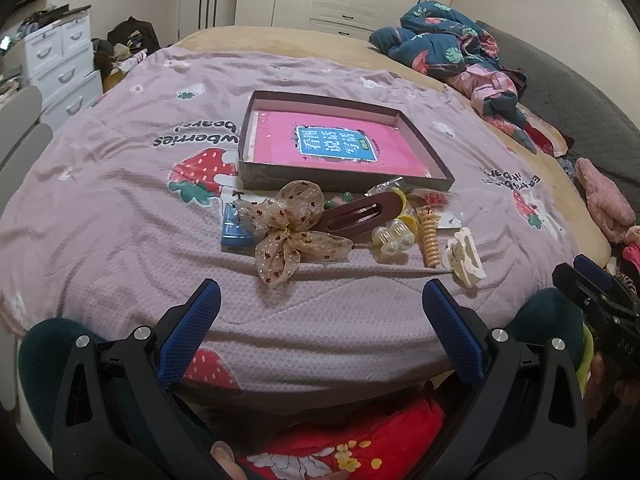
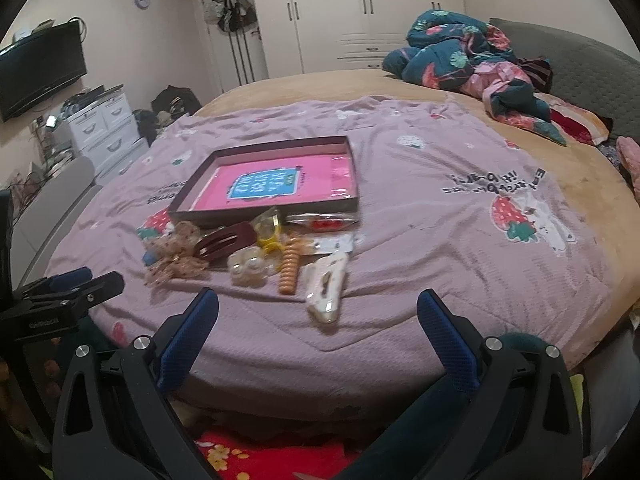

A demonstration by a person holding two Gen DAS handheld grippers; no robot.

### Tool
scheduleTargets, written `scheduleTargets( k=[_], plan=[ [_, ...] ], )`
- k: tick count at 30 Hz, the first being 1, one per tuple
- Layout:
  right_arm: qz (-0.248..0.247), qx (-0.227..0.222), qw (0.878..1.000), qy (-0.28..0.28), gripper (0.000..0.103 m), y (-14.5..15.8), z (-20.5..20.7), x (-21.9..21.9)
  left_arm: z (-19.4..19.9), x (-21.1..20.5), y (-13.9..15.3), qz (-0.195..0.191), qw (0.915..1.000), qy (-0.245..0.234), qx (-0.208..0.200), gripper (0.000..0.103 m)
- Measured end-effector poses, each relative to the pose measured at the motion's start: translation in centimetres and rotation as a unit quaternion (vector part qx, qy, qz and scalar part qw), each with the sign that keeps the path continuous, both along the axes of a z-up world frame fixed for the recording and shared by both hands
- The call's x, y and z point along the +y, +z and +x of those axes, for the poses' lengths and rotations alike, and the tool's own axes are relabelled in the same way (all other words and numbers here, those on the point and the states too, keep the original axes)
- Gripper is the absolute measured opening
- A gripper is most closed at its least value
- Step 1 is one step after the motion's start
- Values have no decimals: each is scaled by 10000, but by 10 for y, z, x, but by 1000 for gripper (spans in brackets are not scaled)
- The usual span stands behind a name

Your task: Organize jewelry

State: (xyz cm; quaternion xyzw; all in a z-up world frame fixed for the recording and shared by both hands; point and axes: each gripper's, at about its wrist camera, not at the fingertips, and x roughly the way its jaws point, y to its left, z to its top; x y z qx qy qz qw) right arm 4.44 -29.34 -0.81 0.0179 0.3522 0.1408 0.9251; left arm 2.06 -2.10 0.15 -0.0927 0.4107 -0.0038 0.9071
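So there's a shallow dark box [image 1: 280, 178] sitting on the bed's lilac strawberry quilt [image 1: 120, 208], and the only thing in it is a pink book [image 1: 340, 148] with a blue label, lying flat on the bottom. None of the jewelry is in the box; it's all heaped on the quilt just in front of the box's near wall. In the pile: a sheer beige bow [image 1: 294, 228] on the left, a brown oval hair clip [image 1: 360, 212] touching it, a clear pearl clip [image 1: 392, 236], an orange spiral clip [image 1: 428, 236], and a white claw clip [image 1: 466, 258] at the right end. A blue packet [image 1: 234, 230] pokes out under the bow.

Left gripper [image 1: 320, 312] and right gripper [image 2: 318, 312] both hang over the near edge of the bed, jaws spread wide, nothing in them, well short of the pile.
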Motion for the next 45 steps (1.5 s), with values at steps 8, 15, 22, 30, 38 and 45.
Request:
scheduleTargets(
  k=[8, 15, 22, 30, 38, 45],
  plan=[
    [-205, -68, 9995, -248, 99, -4, 27, -13, 27, 11, -19, -92, 9993, 50, 354, 95],
    [-371, 290, 9988, -94, 99, -25, 59, -3, 48, 37, -49, -362, 9964, 259, 719, 95],
    [-319, 873, 9955, 185, 98, -62, 89, 22, 53, 52, -63, -695, 9940, 265, 807, 83],
    [-224, 1302, 9910, 239, 75, -91, 105, 31, 62, 53, -70, -1028, 9906, 86, 900, 56],
    [24, 1470, 9890, 175, 57, -103, 108, 21, 74, 46, -74, -1109, 9897, -100, 905, 11],
    [299, 1396, 9894, 258, 37, -99, 102, 12, 74, 38, -61, -992, 9923, -316, 666, 1]
  ],
)
